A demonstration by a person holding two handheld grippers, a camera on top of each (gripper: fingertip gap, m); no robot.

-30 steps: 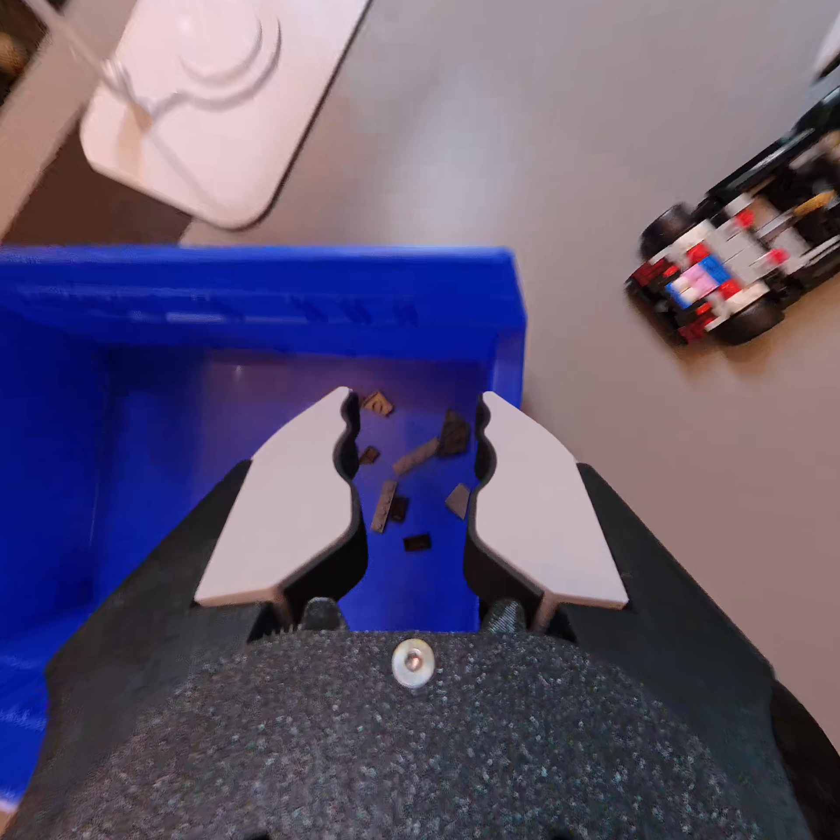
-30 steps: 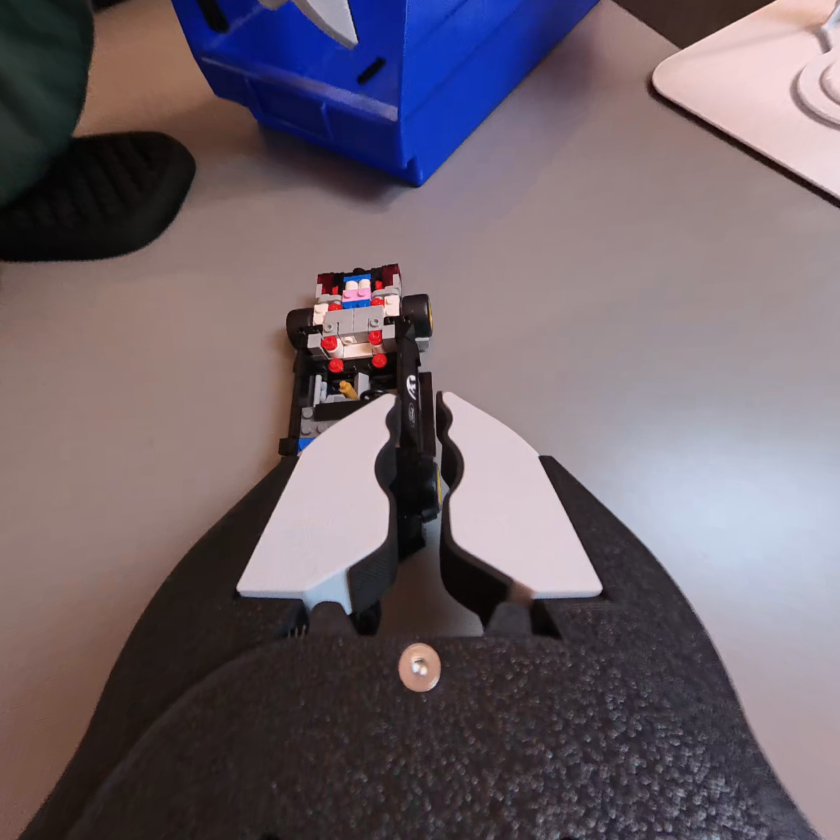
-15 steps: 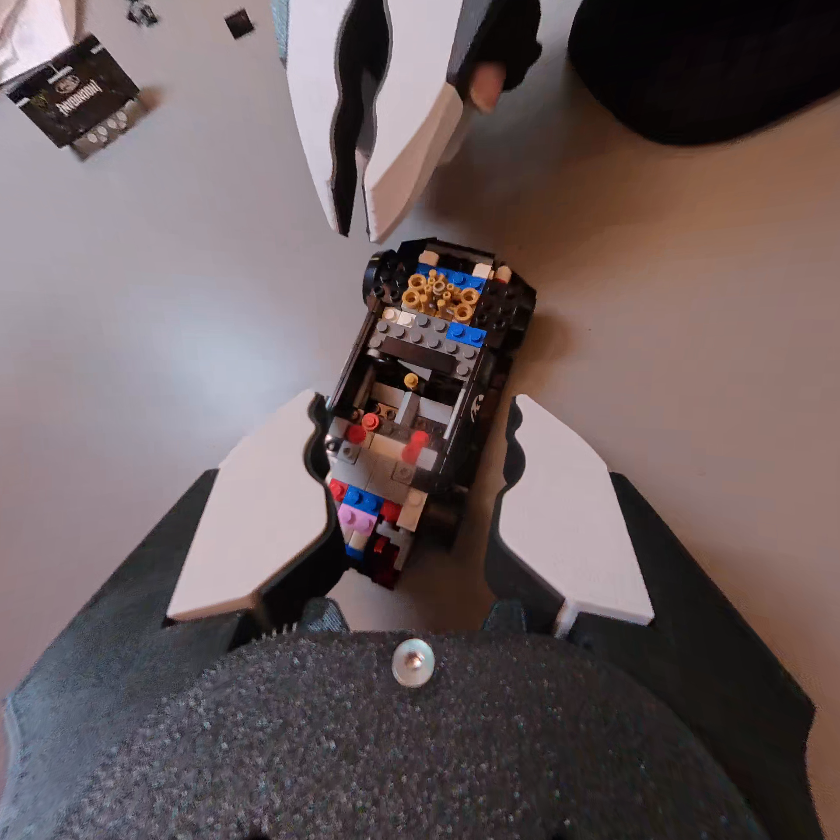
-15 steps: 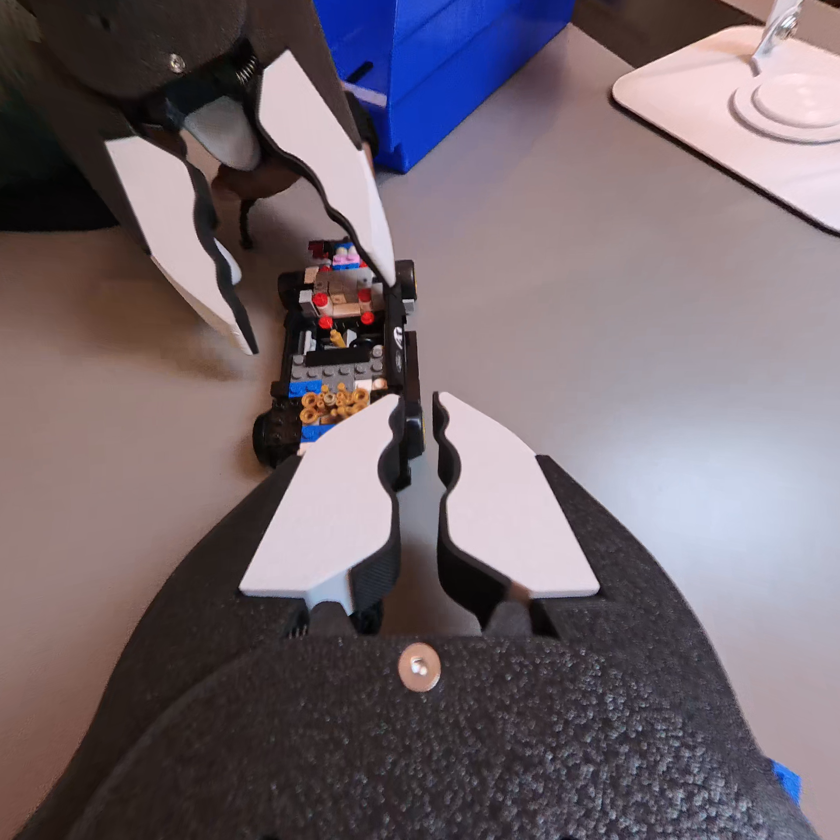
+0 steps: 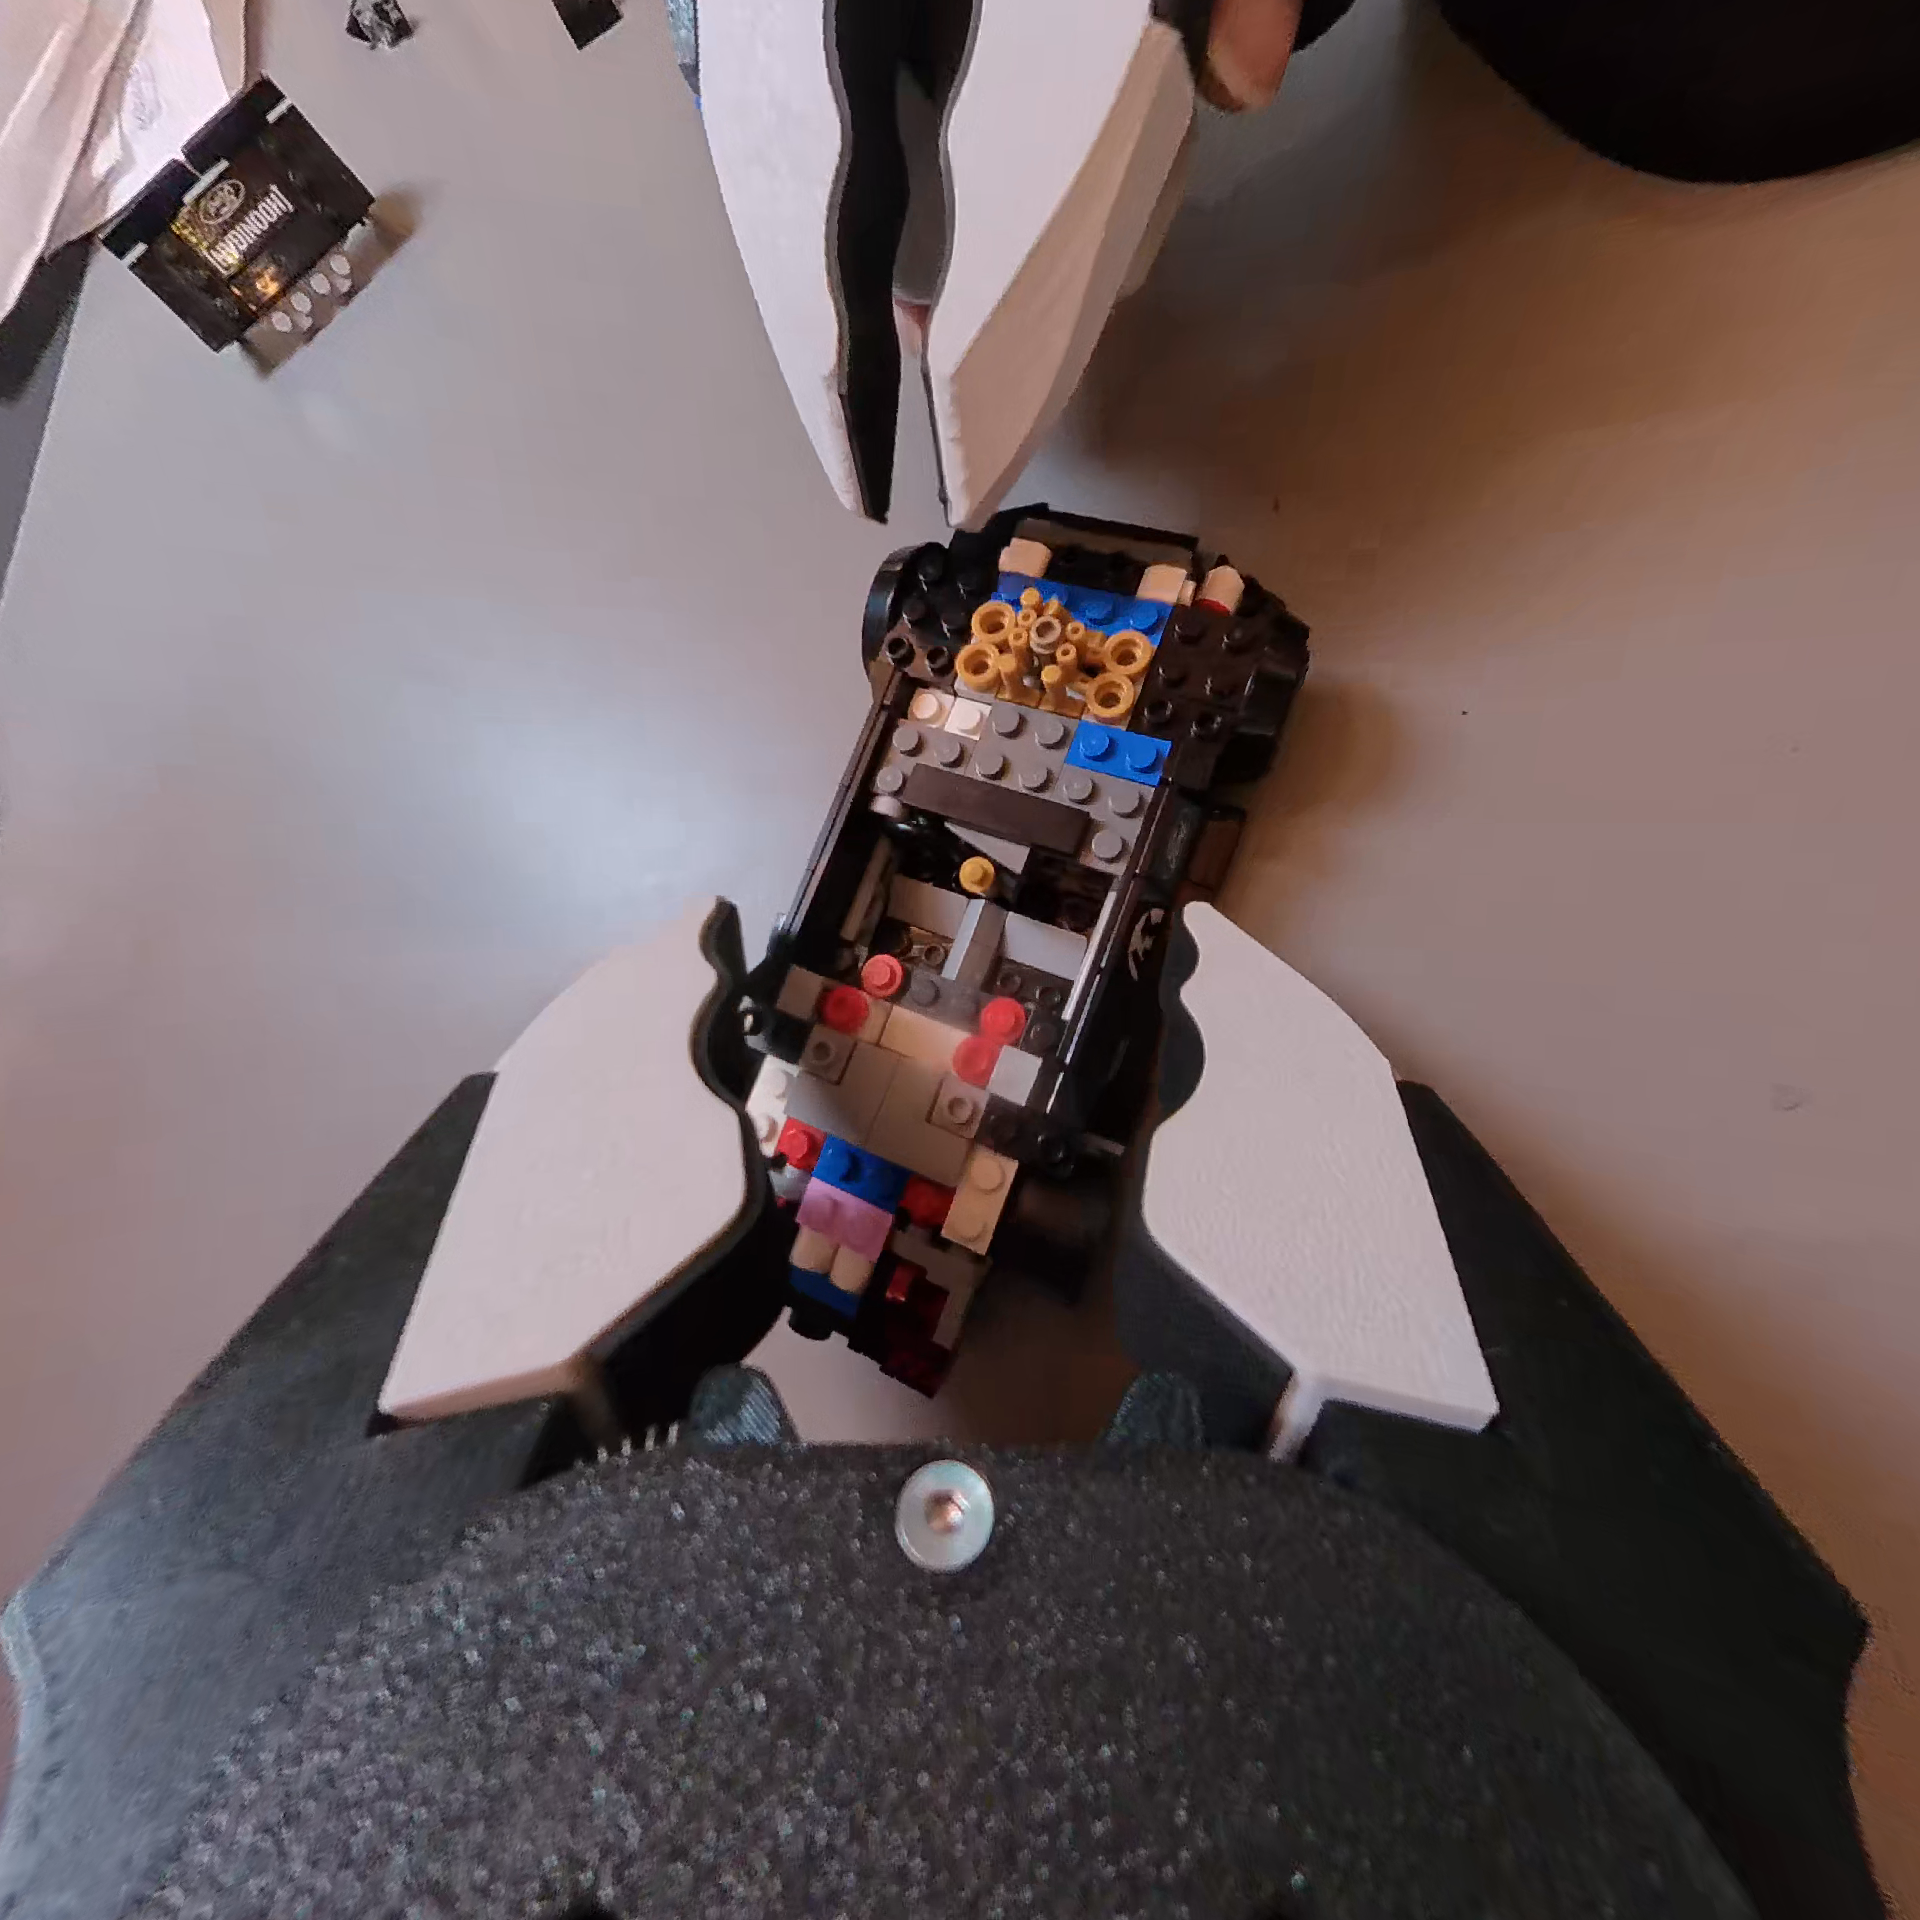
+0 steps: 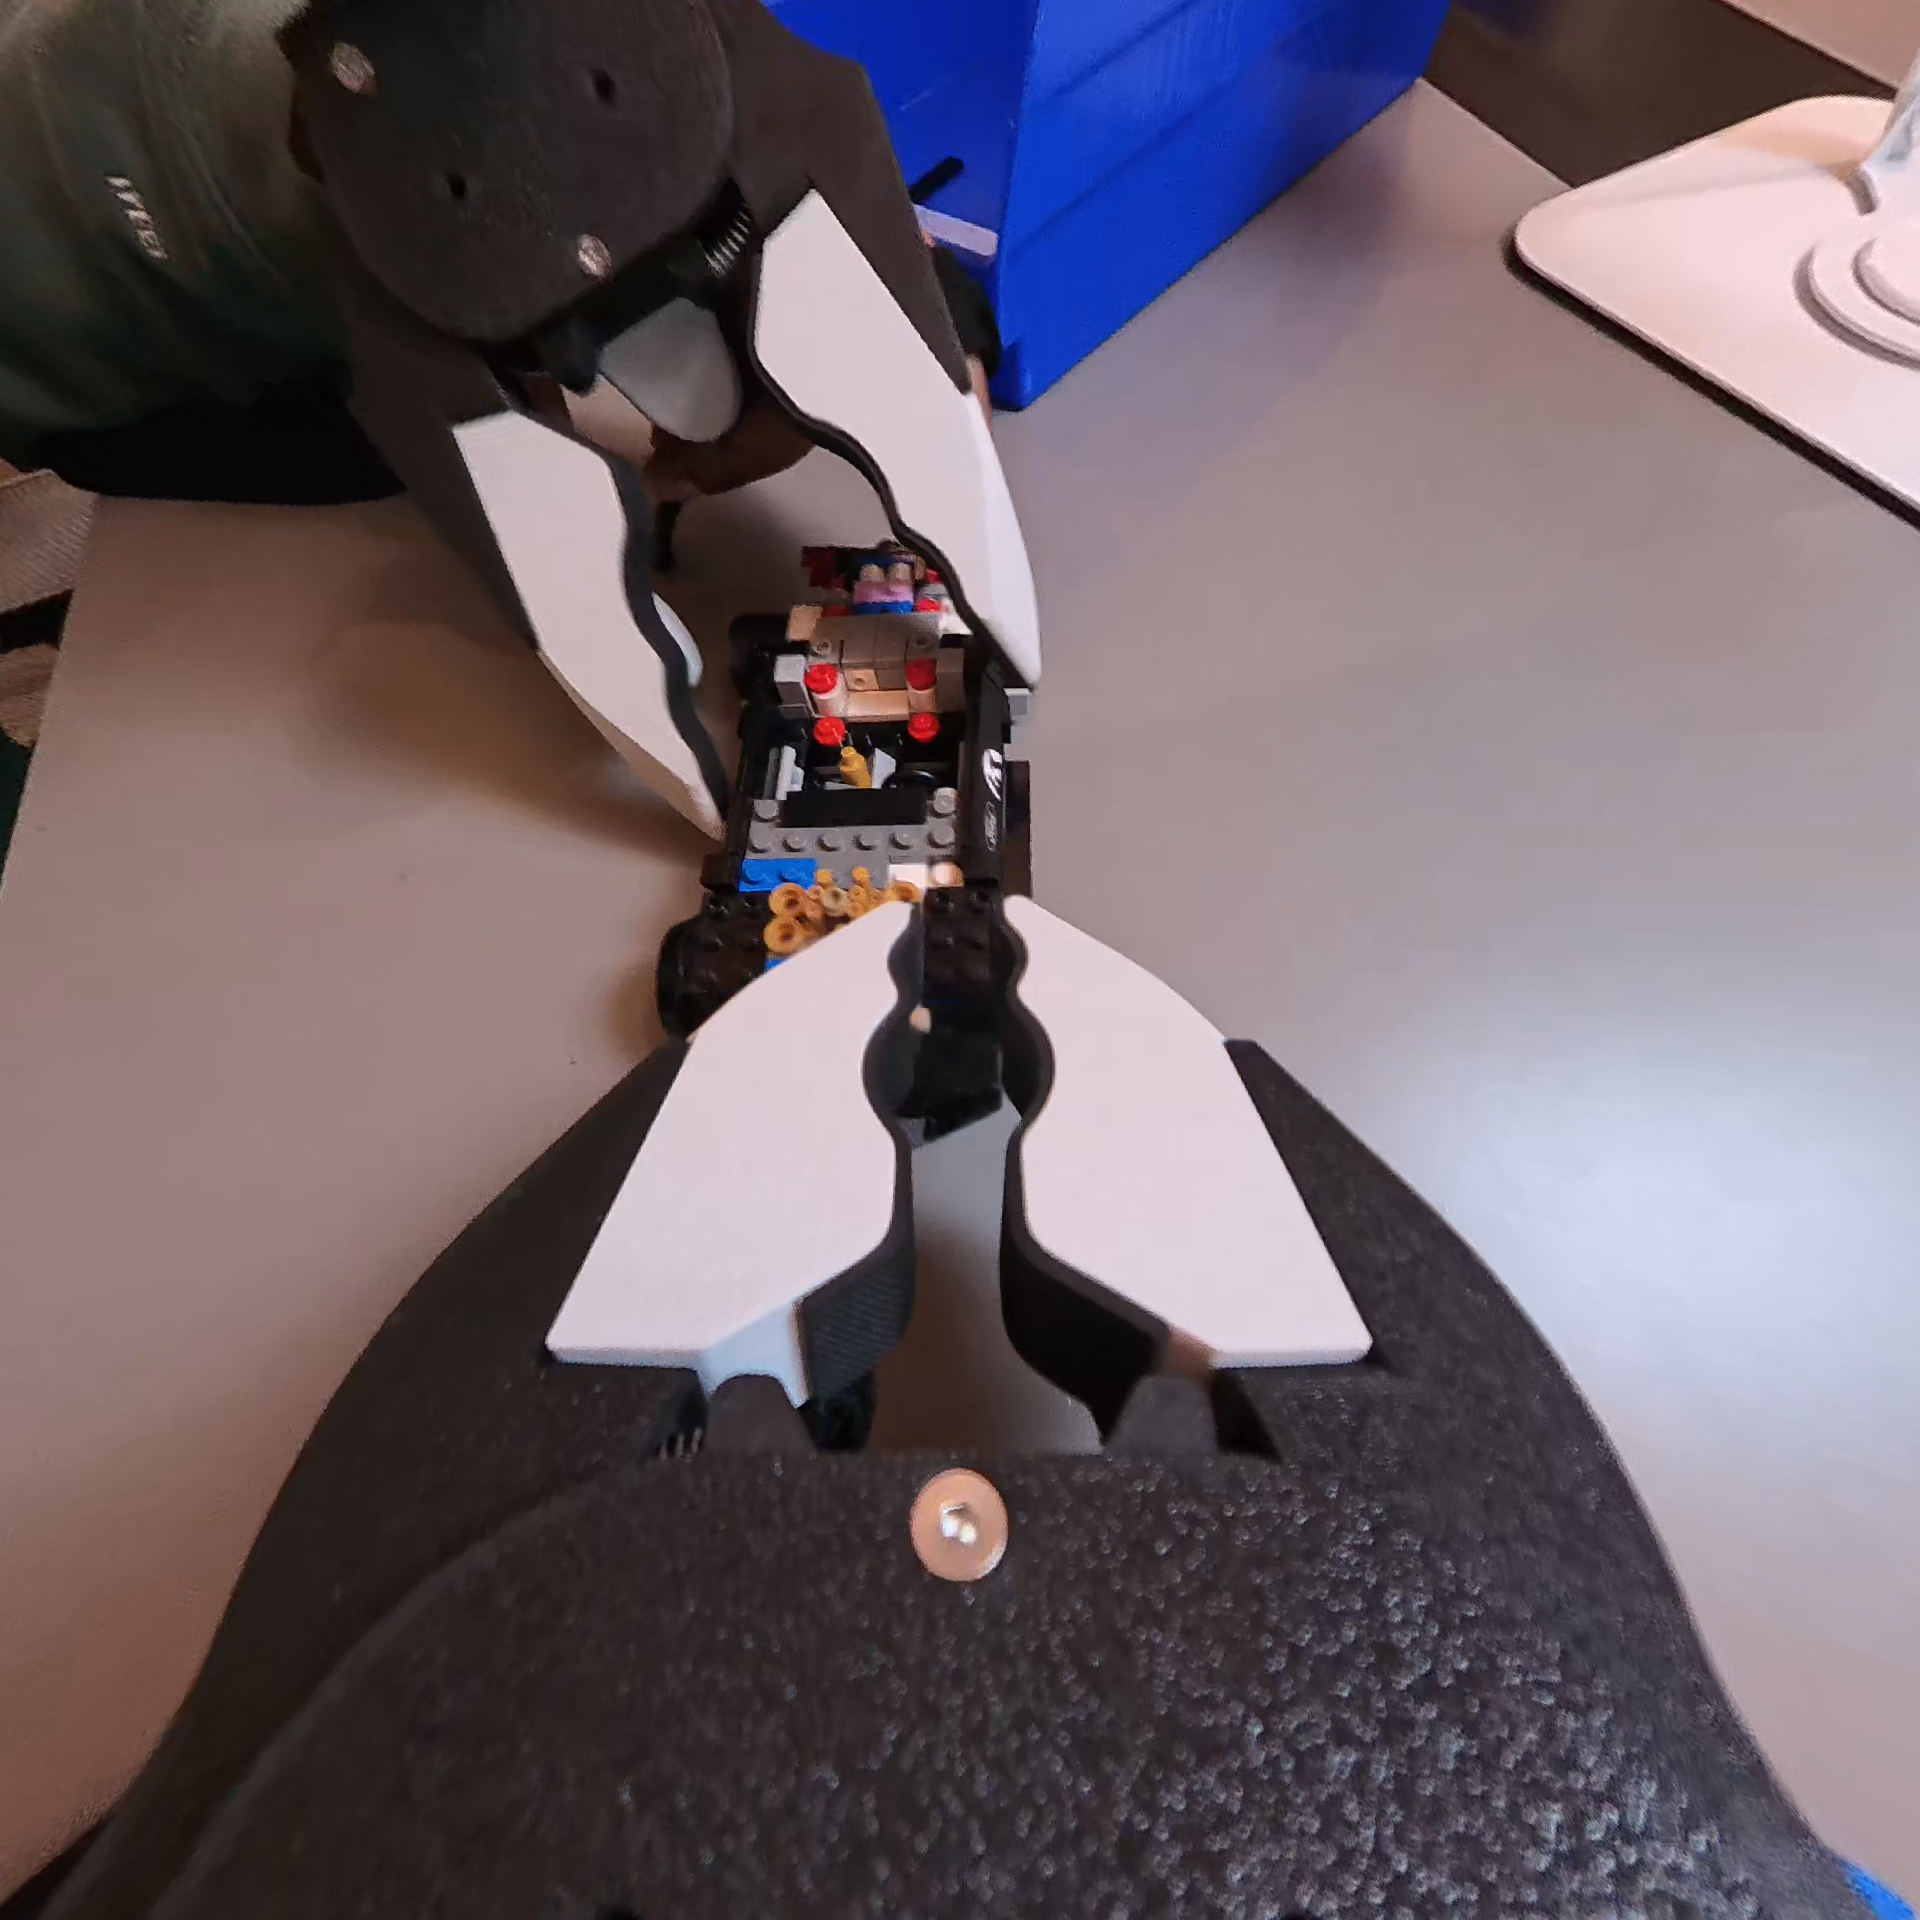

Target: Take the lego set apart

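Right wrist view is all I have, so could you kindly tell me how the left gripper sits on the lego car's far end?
Observer: The left gripper is open, with one finger on each side of the lego car. The car's dark red tail lies between the finger bases.
Operator: Thank you. Where do my own tips meet the car?
Observer: The right gripper has its tips nearly together at the car's front edge, just ahead of the gold parts.
Operator: Are there loose parts outside my view?
Observer: Yes, a dark printed piece lies on the table, well away from the car.
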